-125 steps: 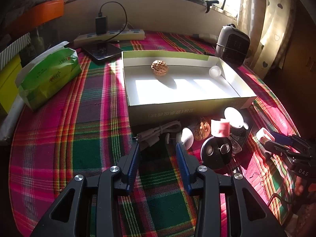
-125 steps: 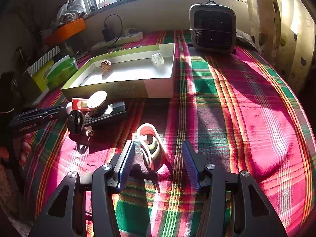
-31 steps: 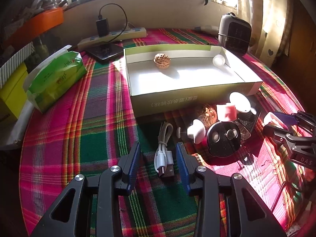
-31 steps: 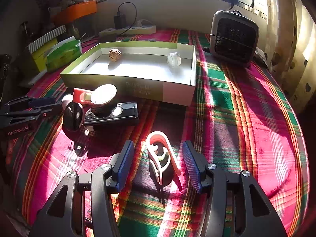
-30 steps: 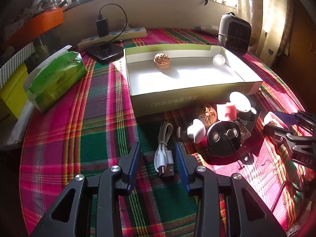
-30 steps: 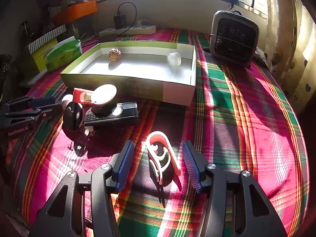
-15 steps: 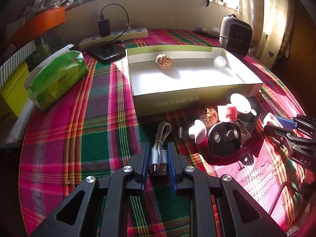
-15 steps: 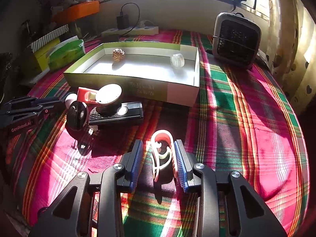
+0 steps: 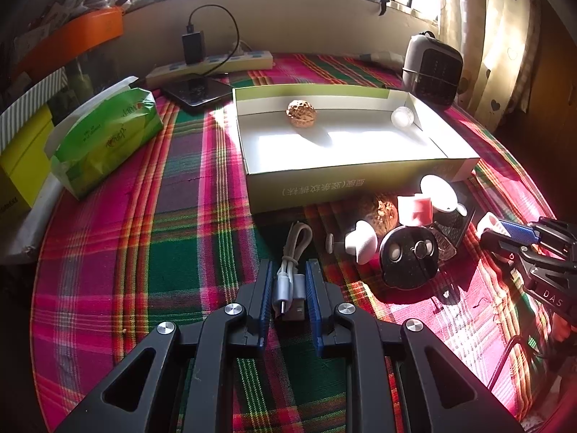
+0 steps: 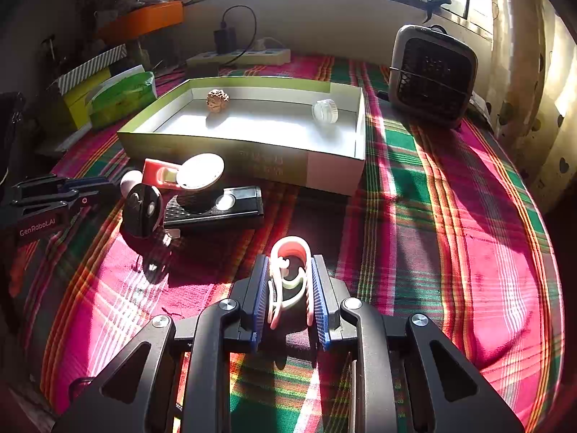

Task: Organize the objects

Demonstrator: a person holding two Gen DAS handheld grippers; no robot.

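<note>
Only leftward: cable (image 9: 288,281) in left gripper (image 9: 288,270)

Two walnuts (image 9: 302,113) (image 9: 386,210); one box (image 9: 360,180); one cable (image 9: 288,281); one clip (image 10: 288,270).

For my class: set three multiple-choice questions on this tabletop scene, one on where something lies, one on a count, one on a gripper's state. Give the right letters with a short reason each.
1. Where does the walnut with the sunlit top lie?
A. inside the open box
B. on the tissue pack
C. on the power strip

2. How many things lie inside the box?
A. none
B. two
C. five

3. What is the left gripper doing?
A. standing wide open over bare cloth
B. closed on a coiled cable
C. closed on the small heater

Answers:
1. A, the walnut sits on the box's white floor near the far wall.
2. B, only the walnut and a small clear roll are in it.
3. B, both blue pads press the cable's plug end.
</note>
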